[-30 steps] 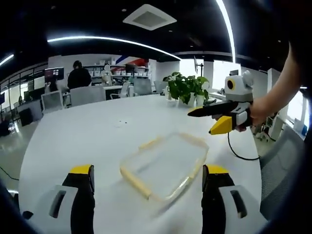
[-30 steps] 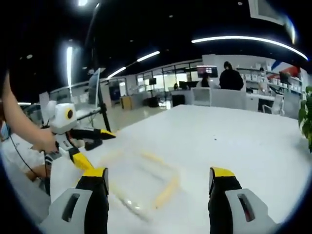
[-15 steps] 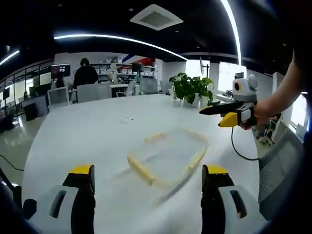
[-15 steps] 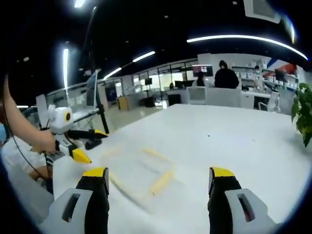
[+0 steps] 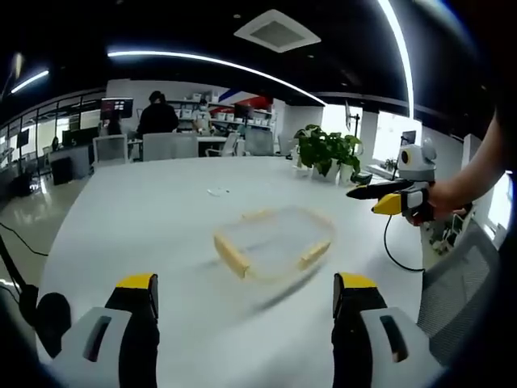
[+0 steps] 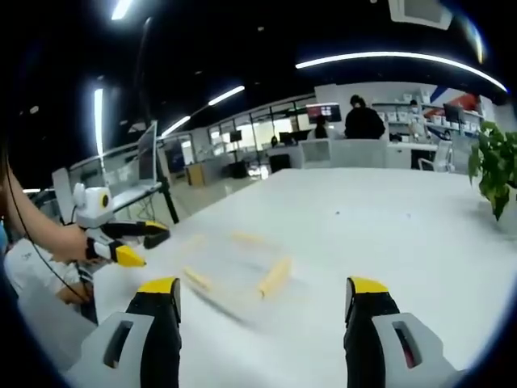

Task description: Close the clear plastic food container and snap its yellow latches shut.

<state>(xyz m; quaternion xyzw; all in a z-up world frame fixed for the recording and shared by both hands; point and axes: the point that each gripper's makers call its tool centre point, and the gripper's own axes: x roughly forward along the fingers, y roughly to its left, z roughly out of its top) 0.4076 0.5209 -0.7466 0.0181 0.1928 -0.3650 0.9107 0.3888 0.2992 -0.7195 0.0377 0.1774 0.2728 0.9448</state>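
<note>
A clear plastic food container (image 5: 273, 244) with yellow latches (image 5: 231, 256) lies flat on the white table (image 5: 145, 218), lid on top. In the right gripper view the container (image 6: 234, 271) is blurred, with a yellow latch (image 6: 274, 277) showing. My left gripper (image 5: 244, 303) is open, well short of the container, nothing between its jaws. My right gripper (image 6: 262, 303) is open too, also back from the container. The right gripper (image 5: 389, 195) appears at the right of the left gripper view, held by a hand. The left gripper (image 6: 121, 240) appears at the left of the right gripper view.
A potted green plant (image 5: 324, 150) stands at the table's far side. Office chairs (image 5: 170, 146), desks and a person (image 5: 157, 117) with their back turned are beyond the table. A black cable (image 5: 397, 250) hangs near the table's right edge.
Both grippers have drawn back and up from the container, which looks smaller and farther in both views. Both pairs of jaws stay open.
</note>
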